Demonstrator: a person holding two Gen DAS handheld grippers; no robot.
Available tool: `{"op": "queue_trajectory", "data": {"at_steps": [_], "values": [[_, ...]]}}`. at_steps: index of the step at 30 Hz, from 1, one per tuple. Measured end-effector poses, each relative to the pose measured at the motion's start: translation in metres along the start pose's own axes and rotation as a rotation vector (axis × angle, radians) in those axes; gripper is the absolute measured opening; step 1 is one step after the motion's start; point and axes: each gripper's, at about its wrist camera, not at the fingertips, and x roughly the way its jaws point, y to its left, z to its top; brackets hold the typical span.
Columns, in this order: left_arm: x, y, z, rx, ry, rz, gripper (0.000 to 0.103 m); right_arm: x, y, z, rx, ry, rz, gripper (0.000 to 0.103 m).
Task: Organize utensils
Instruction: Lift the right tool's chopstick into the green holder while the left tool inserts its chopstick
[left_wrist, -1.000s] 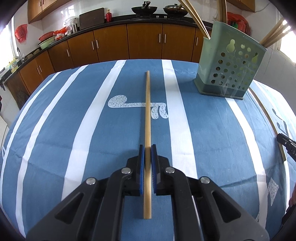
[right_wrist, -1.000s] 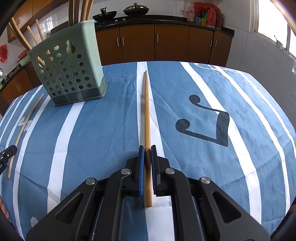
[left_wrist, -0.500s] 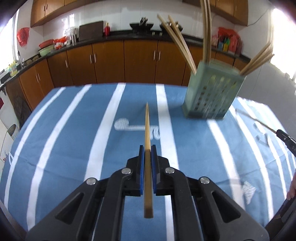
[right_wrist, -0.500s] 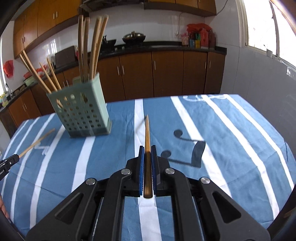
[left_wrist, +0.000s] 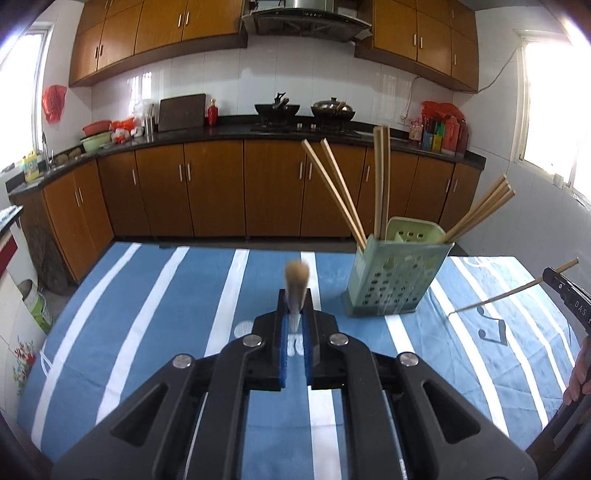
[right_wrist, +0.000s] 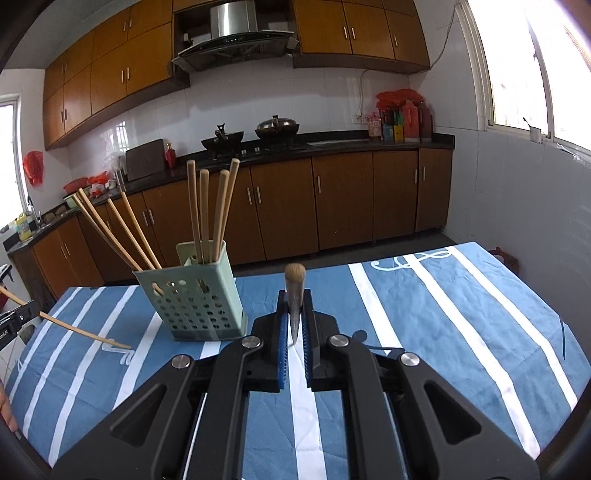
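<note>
Two chopsticks are in transit: left hand-held gripper (left_wrist: 295, 310) pinches one chopstick (left_wrist: 296, 280), right hand-held gripper (right_wrist: 294, 314) pinches another (right_wrist: 294, 291) — both lifted off the bench (right_wrist: 461, 314). Green holder (right_wrist: 192, 295), already holding several, stands ahead between them; its open rim is crowded by leaning sticks — insertion remains.
</note>
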Motion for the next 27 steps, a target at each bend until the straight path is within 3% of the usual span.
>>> {"op": "queue_trajectory", "data": {"at_steps": [15,27], "values": [[-0.021,-0.008,0.025,0.027,-0.055,-0.023,0.008,-0.020,0.007,0.026,0.018,-0.042,0.066,0.008],[-0.060,-0.035,0.070,0.037,-0.129,-0.170,0.008,-0.049,0.022,0.073,0.074,-0.130,0.233,0.007]]}}
